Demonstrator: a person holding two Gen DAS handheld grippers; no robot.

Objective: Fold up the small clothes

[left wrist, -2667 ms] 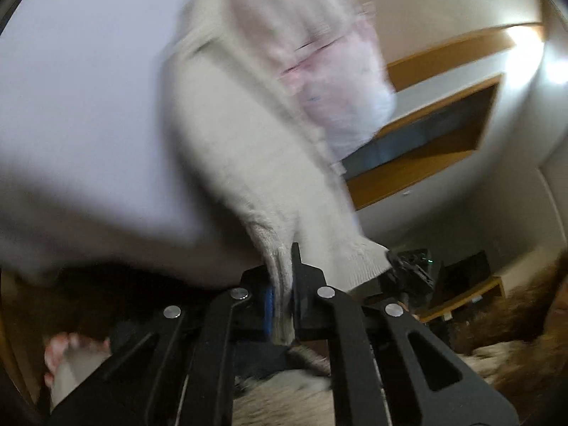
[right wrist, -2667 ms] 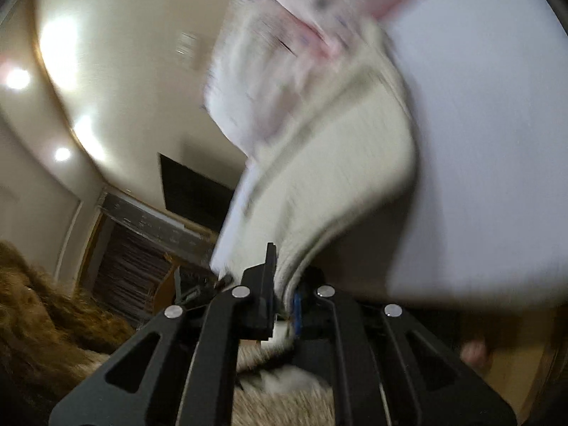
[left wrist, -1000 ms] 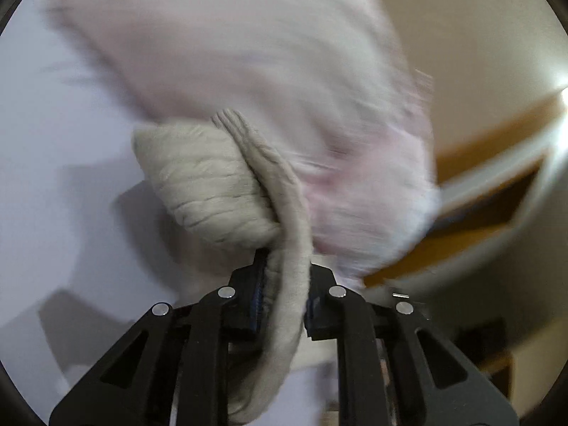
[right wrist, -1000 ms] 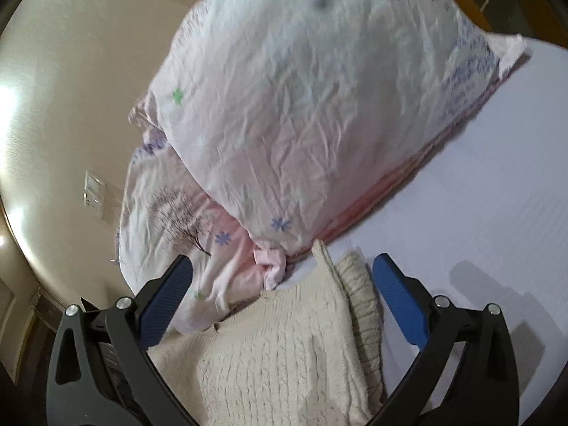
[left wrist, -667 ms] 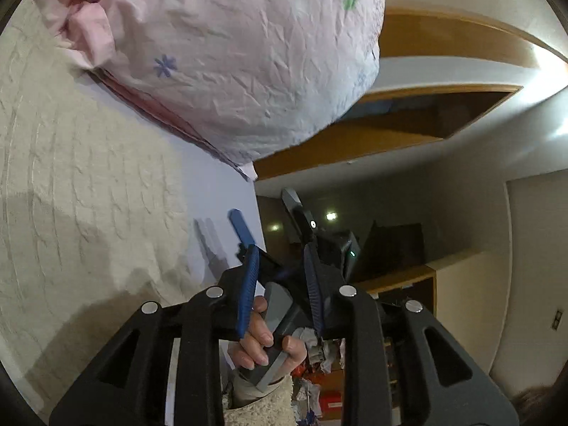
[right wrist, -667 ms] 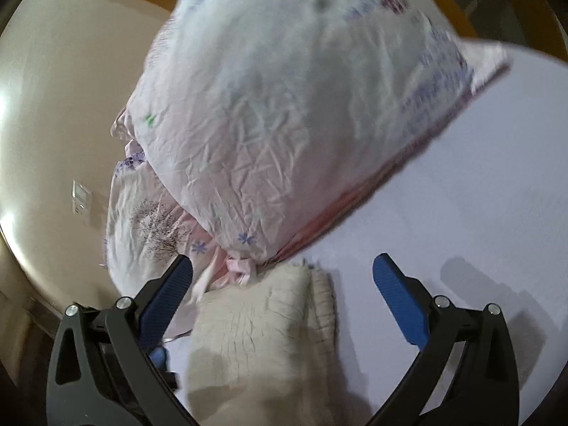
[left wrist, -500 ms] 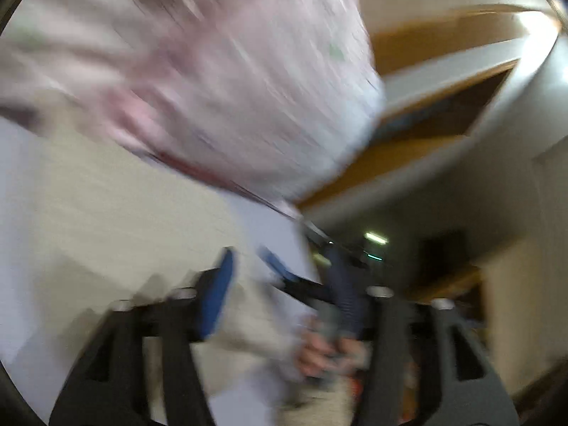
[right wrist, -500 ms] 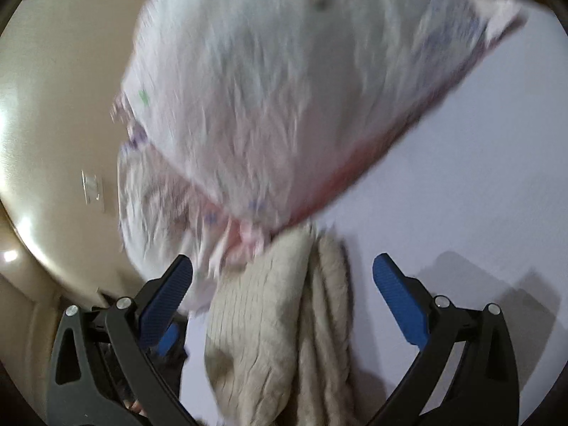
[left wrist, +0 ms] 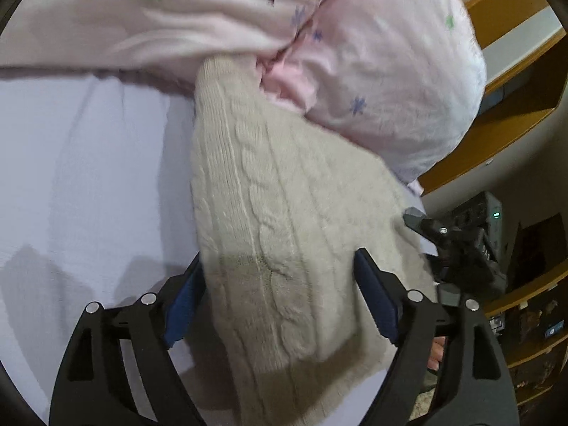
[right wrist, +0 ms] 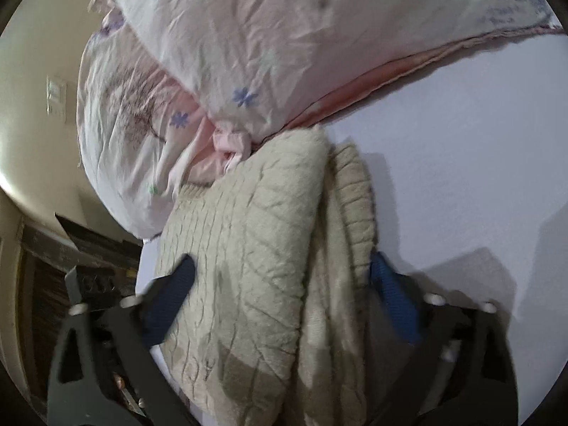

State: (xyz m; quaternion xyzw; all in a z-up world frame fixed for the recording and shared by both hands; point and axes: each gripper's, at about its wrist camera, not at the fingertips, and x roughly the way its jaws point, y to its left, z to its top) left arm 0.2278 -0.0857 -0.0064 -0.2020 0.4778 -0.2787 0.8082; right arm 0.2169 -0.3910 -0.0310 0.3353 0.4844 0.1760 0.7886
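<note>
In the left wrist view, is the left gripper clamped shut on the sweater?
No. The left gripper stands wide open, its blue pads spread on either side of the cream sweater lying on the sheet.

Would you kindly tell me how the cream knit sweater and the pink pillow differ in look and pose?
The sweater is cream, cable-knit and plain; the pillow is pale pink, smooth, crinkled and flower-printed. The sweater lies folded and low on the sheet; the pillow bulges plump behind it. Both are soft and touch each other.
</note>
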